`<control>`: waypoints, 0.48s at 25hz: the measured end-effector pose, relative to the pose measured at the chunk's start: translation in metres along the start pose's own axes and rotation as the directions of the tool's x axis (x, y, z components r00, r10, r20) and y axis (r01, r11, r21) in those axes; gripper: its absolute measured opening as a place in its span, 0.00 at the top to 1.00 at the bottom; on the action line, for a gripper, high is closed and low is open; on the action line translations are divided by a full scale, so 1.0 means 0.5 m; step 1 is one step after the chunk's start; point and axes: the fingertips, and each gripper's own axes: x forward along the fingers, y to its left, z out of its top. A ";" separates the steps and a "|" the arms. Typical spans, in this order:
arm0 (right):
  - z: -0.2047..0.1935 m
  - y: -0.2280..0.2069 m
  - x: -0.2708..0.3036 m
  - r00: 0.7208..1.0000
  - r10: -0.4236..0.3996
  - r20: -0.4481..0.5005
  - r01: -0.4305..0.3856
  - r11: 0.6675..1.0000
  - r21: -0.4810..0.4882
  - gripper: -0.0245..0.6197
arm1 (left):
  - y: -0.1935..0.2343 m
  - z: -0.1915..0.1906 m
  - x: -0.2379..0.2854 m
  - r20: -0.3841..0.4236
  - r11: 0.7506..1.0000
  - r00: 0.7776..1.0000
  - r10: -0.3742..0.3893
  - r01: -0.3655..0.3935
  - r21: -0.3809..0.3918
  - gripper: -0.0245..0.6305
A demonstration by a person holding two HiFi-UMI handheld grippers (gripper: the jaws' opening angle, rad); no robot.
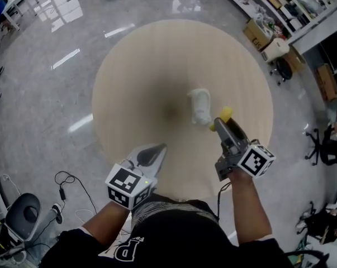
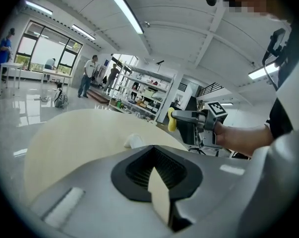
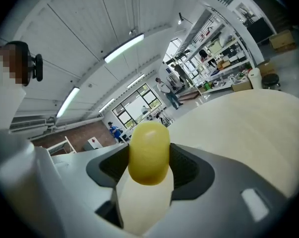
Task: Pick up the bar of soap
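Although the lumpy white object on the round, pale wood-grain tabletop is too blurred to identify, the smooth, rounded yellow bar of soap is plainly clamped between the right gripper's fingers above the tabletop. The left gripper's fingers are pressed together, empty.

I count my left tongs and right tongs, that's two; one yellow bar of soap, one white lump, one counter.

Bright ceiling lights; fisheye-warped edges
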 end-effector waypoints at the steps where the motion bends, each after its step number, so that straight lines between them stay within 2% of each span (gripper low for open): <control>1: 0.005 0.008 -0.026 1.000 0.021 0.008 -0.021 1.000 0.015 0.55 | -0.021 0.004 0.000 0.011 1.000 1.000 0.004 -0.004 0.006 0.95; 4: 0.012 0.035 -0.105 0.994 0.102 0.032 -0.104 0.993 0.063 0.55 | -0.088 0.012 -0.014 0.040 1.000 0.999 0.017 -0.018 0.024 0.95; 7: -0.014 0.061 -0.189 0.983 0.178 0.055 -0.182 0.978 0.097 0.55 | -0.140 -0.015 -0.044 0.077 0.998 0.996 0.046 -0.049 0.037 0.95; 12: -0.064 0.135 -0.387 0.949 0.305 0.079 -0.312 0.946 0.090 0.55 | -0.286 -0.062 -0.118 0.149 0.992 0.984 0.099 -0.109 0.060 0.95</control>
